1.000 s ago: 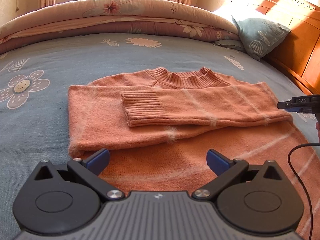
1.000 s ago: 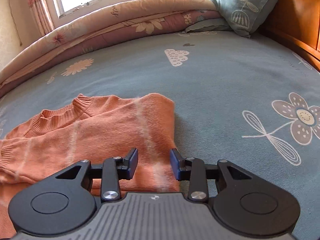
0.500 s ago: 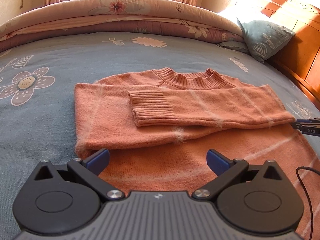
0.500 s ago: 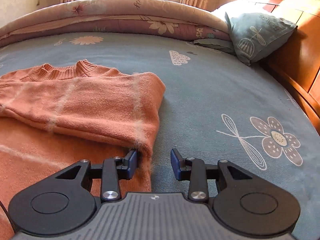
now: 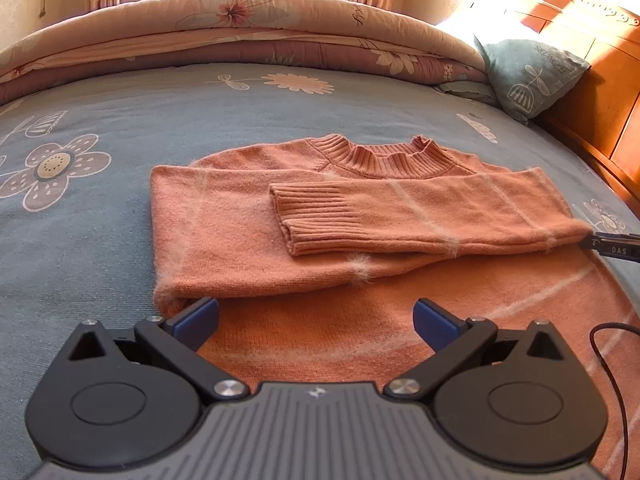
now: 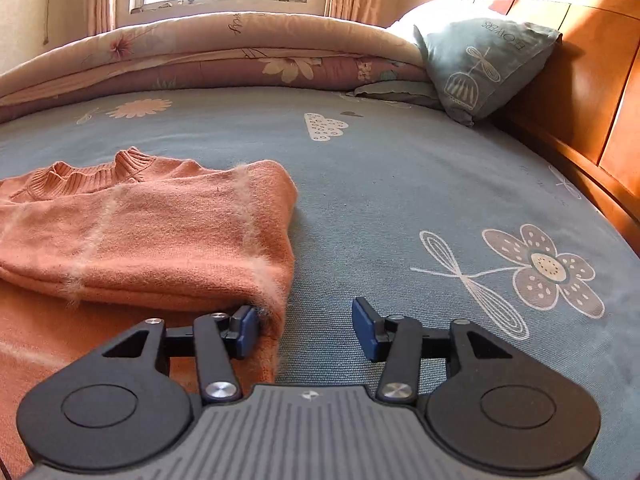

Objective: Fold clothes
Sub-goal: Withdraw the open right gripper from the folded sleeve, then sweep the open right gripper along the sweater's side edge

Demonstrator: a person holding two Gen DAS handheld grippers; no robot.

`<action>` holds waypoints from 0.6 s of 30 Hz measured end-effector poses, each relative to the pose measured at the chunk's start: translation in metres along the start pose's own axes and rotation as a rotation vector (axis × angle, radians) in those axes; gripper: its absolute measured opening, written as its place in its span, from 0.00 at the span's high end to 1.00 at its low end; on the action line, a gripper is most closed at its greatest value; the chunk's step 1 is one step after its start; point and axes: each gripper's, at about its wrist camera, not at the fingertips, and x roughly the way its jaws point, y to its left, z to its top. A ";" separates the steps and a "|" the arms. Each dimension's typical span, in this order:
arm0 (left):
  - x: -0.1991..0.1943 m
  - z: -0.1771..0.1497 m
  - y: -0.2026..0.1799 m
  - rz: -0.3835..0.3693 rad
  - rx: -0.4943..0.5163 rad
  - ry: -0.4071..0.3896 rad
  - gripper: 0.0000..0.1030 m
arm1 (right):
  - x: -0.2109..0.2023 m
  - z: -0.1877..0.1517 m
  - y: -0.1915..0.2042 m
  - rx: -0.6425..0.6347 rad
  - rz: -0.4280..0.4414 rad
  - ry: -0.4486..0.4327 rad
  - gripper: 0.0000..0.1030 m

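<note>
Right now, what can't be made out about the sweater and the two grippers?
- Sweater hem: cut off in both wrist views by the grippers' own bodies.
- Right gripper in the left wrist view: only a tip shows, frame edge cuts the rest.
- Left gripper: absent from the right wrist view.

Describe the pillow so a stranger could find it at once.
Start at the wooden headboard beside the bed. The pillow leans against it, next to the rolled quilt. It is grey-blue with pale flower drawings, whereas the quilt is pink.
</note>
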 end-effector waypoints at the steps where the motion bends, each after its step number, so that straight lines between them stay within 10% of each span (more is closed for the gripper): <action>1: 0.000 0.000 0.001 0.001 -0.001 0.002 0.01 | 0.001 0.000 -0.002 0.002 -0.006 0.000 0.42; 13: -0.006 0.003 0.005 -0.022 -0.026 -0.017 0.01 | -0.026 0.001 -0.003 -0.044 -0.024 0.040 0.35; 18: -0.006 0.002 0.001 -0.023 -0.013 -0.018 0.01 | -0.046 0.015 -0.009 0.027 -0.021 -0.030 0.78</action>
